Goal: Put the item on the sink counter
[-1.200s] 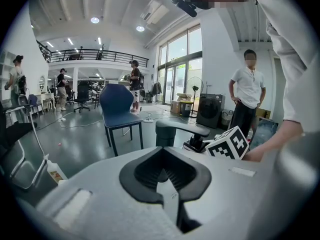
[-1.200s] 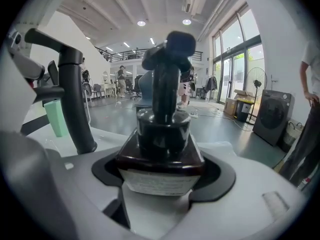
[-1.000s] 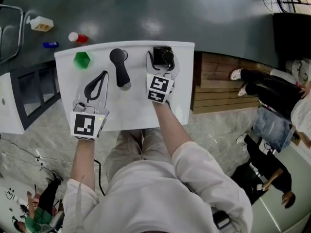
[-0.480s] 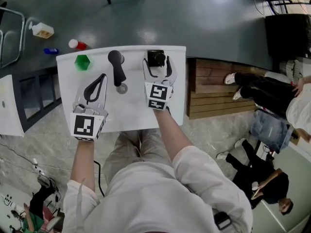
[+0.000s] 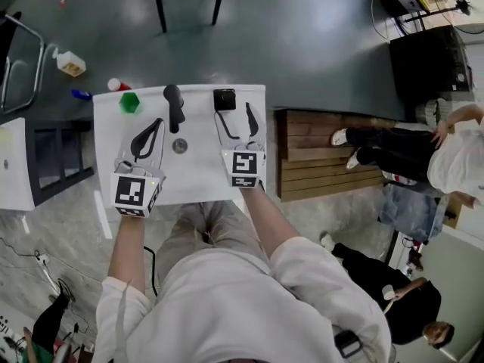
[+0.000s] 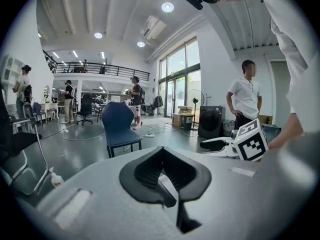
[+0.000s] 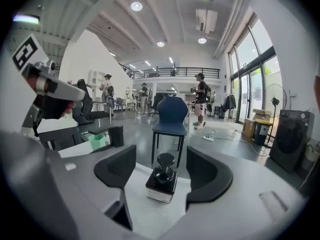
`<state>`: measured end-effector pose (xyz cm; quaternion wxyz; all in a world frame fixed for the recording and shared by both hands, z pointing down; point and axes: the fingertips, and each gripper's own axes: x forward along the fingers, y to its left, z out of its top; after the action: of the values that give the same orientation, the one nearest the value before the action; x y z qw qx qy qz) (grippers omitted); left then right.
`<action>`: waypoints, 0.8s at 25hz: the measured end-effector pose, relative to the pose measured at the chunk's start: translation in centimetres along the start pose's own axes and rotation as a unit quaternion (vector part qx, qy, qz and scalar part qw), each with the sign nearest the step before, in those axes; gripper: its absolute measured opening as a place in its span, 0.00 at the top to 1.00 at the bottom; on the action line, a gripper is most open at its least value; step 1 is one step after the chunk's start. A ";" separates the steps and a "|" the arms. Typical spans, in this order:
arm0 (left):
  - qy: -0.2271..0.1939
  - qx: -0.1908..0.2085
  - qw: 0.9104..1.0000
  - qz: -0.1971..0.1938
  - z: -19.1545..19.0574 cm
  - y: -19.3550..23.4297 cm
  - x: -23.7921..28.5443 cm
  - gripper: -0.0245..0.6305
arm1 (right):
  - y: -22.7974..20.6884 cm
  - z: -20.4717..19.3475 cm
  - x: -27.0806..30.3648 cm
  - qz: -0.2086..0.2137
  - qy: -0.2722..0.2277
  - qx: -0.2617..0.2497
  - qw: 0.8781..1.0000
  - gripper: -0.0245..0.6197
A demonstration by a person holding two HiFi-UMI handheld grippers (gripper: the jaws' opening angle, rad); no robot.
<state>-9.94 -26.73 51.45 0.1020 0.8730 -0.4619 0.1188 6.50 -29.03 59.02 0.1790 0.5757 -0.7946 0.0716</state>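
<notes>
- While the right gripper (image 5: 234,116) hangs over the white counter (image 5: 197,184), its jaws are wide apart and have just been closing a little, with nothing between the pads.
- Little black bottle (image 7: 161,184) stands upright on the counter just ahead of those jaw tips, untouched.
- Left gripper (image 6: 161,153) has its jaws closed together, empty.
- Green block (image 5: 130,102) and black handle thing (image 5: 175,106) sit further left.

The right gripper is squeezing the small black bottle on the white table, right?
Not squeezing: the right gripper view shows the right gripper with jaws apart, having just closed a little, and the small black bottle standing untouched on the white table ahead of them.
</notes>
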 end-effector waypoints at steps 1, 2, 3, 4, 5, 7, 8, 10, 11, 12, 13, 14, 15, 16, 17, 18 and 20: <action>-0.004 0.001 1.000 0.001 0.6 -0.3 -0.4 0.96 | 0.0 0.8 -0.9 0.006 -0.005 -0.001 1.000 0.47; -0.009 0.002 1.000 0.001 1.3 -0.6 -0.7 0.96 | -0.1 1.6 -1.7 0.012 -0.010 -0.002 1.000 0.48; -0.013 0.004 1.000 0.001 1.9 -0.9 -1.1 0.96 | -0.1 2.4 -2.6 0.018 -0.014 -0.004 1.000 0.49; -0.017 0.006 1.000 0.001 2.4 -1.2 -1.5 0.96 | -0.1 3.1 -3.4 0.024 -0.018 -0.008 1.000 0.50; -0.021 0.008 1.000 0.002 3.0 -1.4 -1.8 0.96 | -0.1 3.8 -4.3 0.030 -0.023 -0.012 0.999 0.51; -0.032 0.011 0.999 0.002 4.1 -1.9 -2.5 0.96 | -0.3 5.0 -5.8 0.039 -0.030 -0.018 0.999 0.53; -0.037 0.011 0.999 0.002 4.6 -2.2 -2.8 0.96 | -0.4 5.4 -6.5 0.042 -0.030 -0.019 0.998 0.54; -0.046 0.012 0.999 0.002 5.5 -2.8 -3.4 0.96 | -0.8 5.9 -8.0 0.050 -0.027 -0.018 0.998 0.55; -0.049 0.012 0.999 0.002 5.9 -3.1 -3.7 0.96 | -0.8 6.3 -8.7 0.056 -0.031 -0.019 0.998 0.55; -0.050 0.013 0.999 0.001 6.1 -3.5 -4.0 0.96 | -0.8 6.8 -9.4 0.062 -0.037 -0.021 0.997 0.56; -0.051 0.014 0.999 0.000 6.3 -3.9 -4.4 0.96 | -0.8 7.1 -10.1 0.067 -0.041 -0.023 0.997 0.57; -0.052 0.015 0.999 -0.001 6.4 -4.2 -4.7 0.96 | -0.8 7.3 -10.8 0.071 -0.043 -0.026 0.996 0.58; -0.052 0.016 0.999 -0.001 6.5 -4.5 -5.0 0.96 | -0.9 7.5 -11.4 0.074 -0.044 -0.028 0.996 0.59; -0.052 0.017 0.999 -0.001 6.6 -4.8 -5.3 0.96 | -1.0 7.7 -12.0 0.076 -0.045 -0.030 0.996 0.61; -0.052 0.017 0.999 0.000 6.6 -5.1 -5.6 0.96 | -1.2 7.8 -12.6 0.078 -0.047 -0.031 0.995 0.62; -0.052 0.017 0.998 0.000 6.7 -5.3 -5.9 0.96 | -1.4 8.0 -13.1 0.079 -0.050 -0.031 0.995 0.64; -0.054 0.016 0.998 0.000 6.8 -5.7 -6.5 0.96 | -1.8 8.4 -14.1 0.080 -0.054 -0.030 0.995 0.68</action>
<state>-7.92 -20.47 42.60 0.0631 0.8794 -0.4651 0.0793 10.33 -19.73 45.89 0.1470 0.5078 -0.8483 0.0308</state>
